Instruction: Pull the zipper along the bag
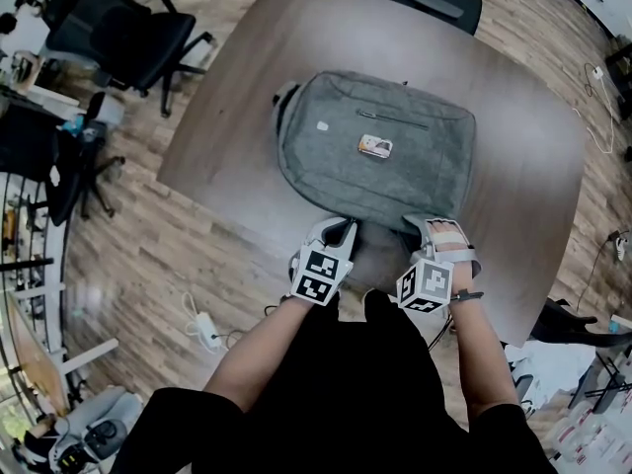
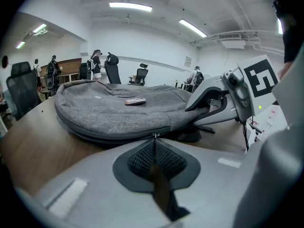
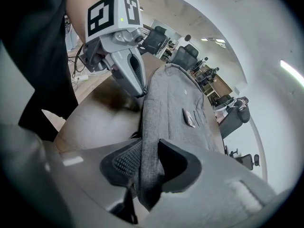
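The bench spreads out ahead of both my sets of fingers, a wide brown wooden top. The grey bag lies flat on it, its near edge right at my fingertips and the rest of it stretching away from them.

My left fingers point low at that near edge. They are closed all the way, pad against pad, and pinch the small metal pull at their very tips. The zip runs off from the pull along the side of the bag, to the left of these fingers as their own view has it.

My right fingers come in at the same edge, just beside my left ones and a little apart from them. They stand part way closed, with a thick fold of the bag's grey cloth between the pads; the cloth fills the gap and both pads bear on it, so I have hold of the bag here. My left fingers show beyond this fold, their tips down at the bag's rim.

Further off from both sets of fingers, on the top face of the bag, sits a small label, past a short pocket zip.
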A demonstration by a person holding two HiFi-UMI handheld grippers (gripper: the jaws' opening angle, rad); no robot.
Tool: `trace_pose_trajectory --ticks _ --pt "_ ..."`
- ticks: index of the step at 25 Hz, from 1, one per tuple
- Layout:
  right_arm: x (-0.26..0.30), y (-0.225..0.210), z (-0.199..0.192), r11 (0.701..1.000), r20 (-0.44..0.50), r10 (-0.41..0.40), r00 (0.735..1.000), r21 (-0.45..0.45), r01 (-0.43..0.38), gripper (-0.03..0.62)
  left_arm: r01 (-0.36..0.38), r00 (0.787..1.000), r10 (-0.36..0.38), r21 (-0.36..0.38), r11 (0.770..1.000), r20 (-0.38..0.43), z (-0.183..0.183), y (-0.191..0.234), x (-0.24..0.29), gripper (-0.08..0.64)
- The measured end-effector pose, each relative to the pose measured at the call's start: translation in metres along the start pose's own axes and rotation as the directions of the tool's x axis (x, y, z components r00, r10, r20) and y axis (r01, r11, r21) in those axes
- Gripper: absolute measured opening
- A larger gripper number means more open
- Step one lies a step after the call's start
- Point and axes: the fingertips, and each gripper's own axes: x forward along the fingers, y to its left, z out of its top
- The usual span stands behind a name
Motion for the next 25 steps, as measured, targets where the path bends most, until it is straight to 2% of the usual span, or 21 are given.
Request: trace_pose_trajectory --ticks 7,12,17,25 --pt "-0.003 -0.002 -0.01 1.0 0.007 -0.012 1.0 -0.013 0.012 0.109 -0.076 0.997 0.076 -0.006 0.997 -0.005 -0.009 0.04 -0.016 0.026" --pt "-0.011 -0.005 -0.034 1.0 -0.008 -0.02 1.0 -0.017 0.02 0.109 -0.116 0.993 0.116 0.005 0.993 -0.004 -0.011 0.059 -0.025 0.028" --pt "-0.018 -0.012 -0.062 0.997 -0.001 -0.046 0.999 -0.064 0.046 0.109 -0.117 0.993 0.117 0.057 0.991 0.003 -0.005 0.067 -0.027 0.029" --pt "-0.026 -0.031 -0.109 0.987 0.05 -0.044 0.998 -0.155 0.051 0.101 -0.087 0.996 0.086 0.127 0.988 0.014 0.016 0.066 -0.022 0.031"
